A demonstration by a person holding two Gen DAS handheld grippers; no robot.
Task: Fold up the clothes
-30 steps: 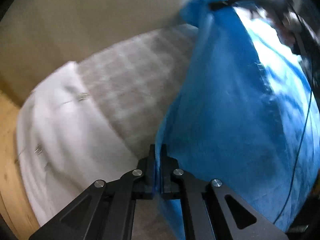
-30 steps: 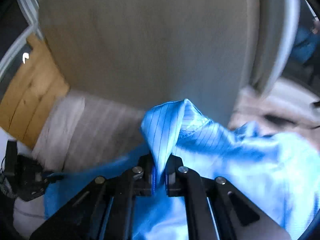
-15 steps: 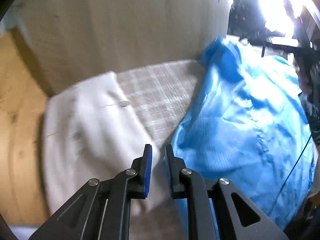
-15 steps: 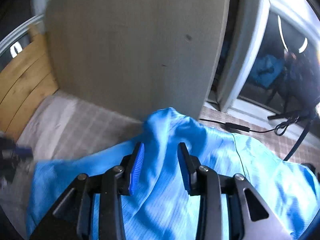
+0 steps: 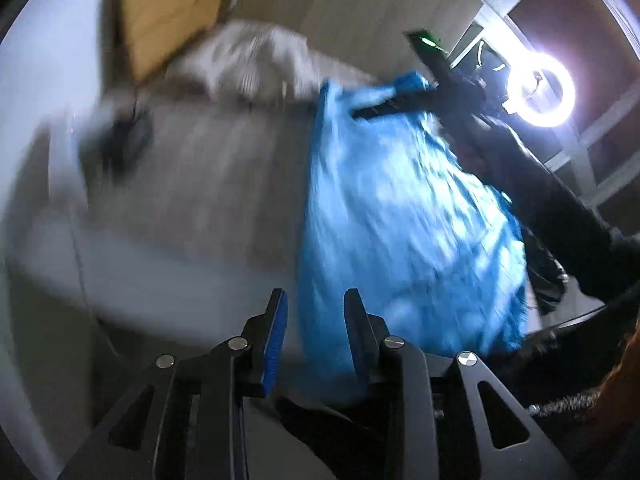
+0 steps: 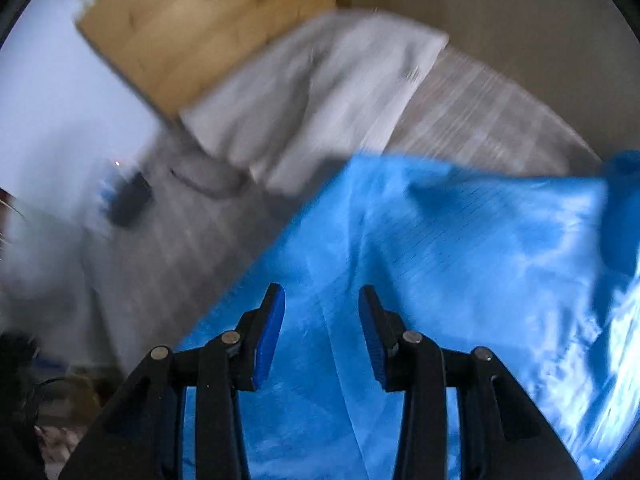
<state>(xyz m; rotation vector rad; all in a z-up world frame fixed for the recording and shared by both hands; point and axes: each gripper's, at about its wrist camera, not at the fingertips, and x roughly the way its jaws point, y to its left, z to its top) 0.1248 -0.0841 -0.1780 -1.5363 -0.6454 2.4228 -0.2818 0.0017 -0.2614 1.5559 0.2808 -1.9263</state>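
No writing or label can be read; both views are motion-blurred. The bright blue, thin, finely striped garment point(image 6: 460, 240) lies rumpled and creased on the grey checked bed point(image 6: 480, 120), below the white pillow point(image 6: 320, 92) at the wooden headboard point(image 6: 200, 28). The left gripper point(image 5: 314, 312) gapes wide at the garment's edge, holding nothing. The right gripper point(image 6: 322, 312) is spread wide over the blue cloth, empty.

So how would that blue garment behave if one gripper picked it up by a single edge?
The blue garment would probably hang limp: it lies in soft creases and folds on the bed. Its sheen suggests thin, slick cloth, so it might slide between the fingers. It looks light for its spread, likely easy to lift.
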